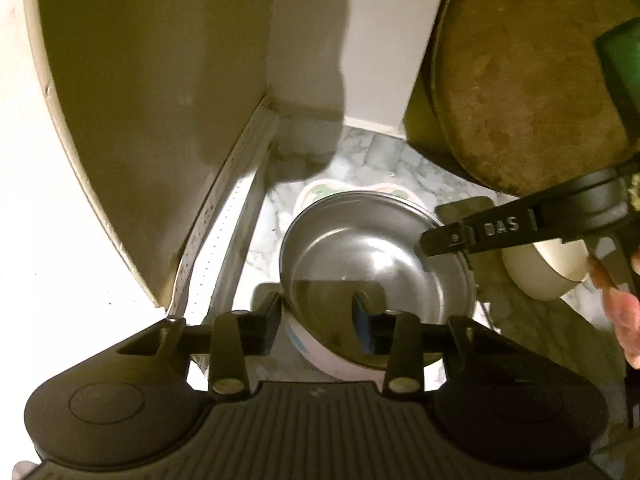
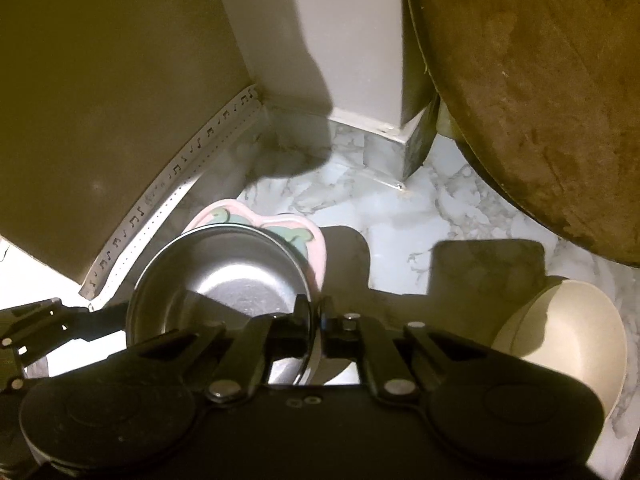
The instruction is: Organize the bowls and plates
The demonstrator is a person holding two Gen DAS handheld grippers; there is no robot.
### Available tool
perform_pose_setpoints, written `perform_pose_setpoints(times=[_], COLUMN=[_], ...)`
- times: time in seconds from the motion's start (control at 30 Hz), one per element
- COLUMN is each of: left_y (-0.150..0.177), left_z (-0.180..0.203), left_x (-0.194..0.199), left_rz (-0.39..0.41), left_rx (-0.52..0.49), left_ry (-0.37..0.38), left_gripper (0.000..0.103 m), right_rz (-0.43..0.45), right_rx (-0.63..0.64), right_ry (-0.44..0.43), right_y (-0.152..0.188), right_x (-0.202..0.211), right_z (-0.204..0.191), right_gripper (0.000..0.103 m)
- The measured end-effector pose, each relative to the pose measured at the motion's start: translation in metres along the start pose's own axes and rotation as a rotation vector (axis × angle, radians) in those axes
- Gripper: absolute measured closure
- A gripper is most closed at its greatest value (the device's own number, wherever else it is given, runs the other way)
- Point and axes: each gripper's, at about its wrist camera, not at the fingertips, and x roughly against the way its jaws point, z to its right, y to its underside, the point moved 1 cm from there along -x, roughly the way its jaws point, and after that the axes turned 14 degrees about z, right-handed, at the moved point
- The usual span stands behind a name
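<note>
While the steel bowl (image 2: 224, 280) sits nested on a pink plate (image 2: 256, 220) near the left edge of the marble counter (image 2: 400, 208), beside the perforated metal strip (image 2: 168, 184), the right gripper (image 2: 320, 312) has its fingers fully closed, pinching the bowl's right rim. The left gripper (image 1: 316, 312) stands partly open, one finger outside the near rim and one inside; whether they press on it cannot be told. A cream bowl (image 2: 568, 332) lies tilted to the right, apart from the stack.
</note>
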Motion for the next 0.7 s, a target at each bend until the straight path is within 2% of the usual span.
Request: perform_pose_setpoints(times=[0.07, 0.1, 0.2, 0.33, 0.7], left_y=[0.001, 0.001, 0.000, -0.001, -0.024], left_z=[-0.002, -0.004, -0.008, -0.007, 0.009], left_x=[-0.003, -0.005, -0.006, -0.003, 0.036], left_rz=[-0.008, -0.009, -0.008, -0.004, 0.041], left_rx=[0.005, 0.008, 0.046, 0.051, 0.028], left_ry=[-0.014, -0.030, -0.041, -0.066, -0.041], left_gripper=[0.076, 0.085, 0.088, 0.091, 0.091], right_rz=[0.003, 0.003, 0.007, 0.020, 0.078], right_rx=[0.003, 0.000, -0.011, 0.007, 0.042], right_ry=[0.004, 0.007, 0.009, 0.019, 0.047], right_y=[0.000, 0.000, -0.001, -0.003, -0.020], right_x=[0.000, 0.000, 0.002, 0.007, 0.055], right_z=[0.000, 0.000, 0.001, -0.004, -0.016], right_gripper=[0.097, 0.097, 0.097, 0.097, 0.097])
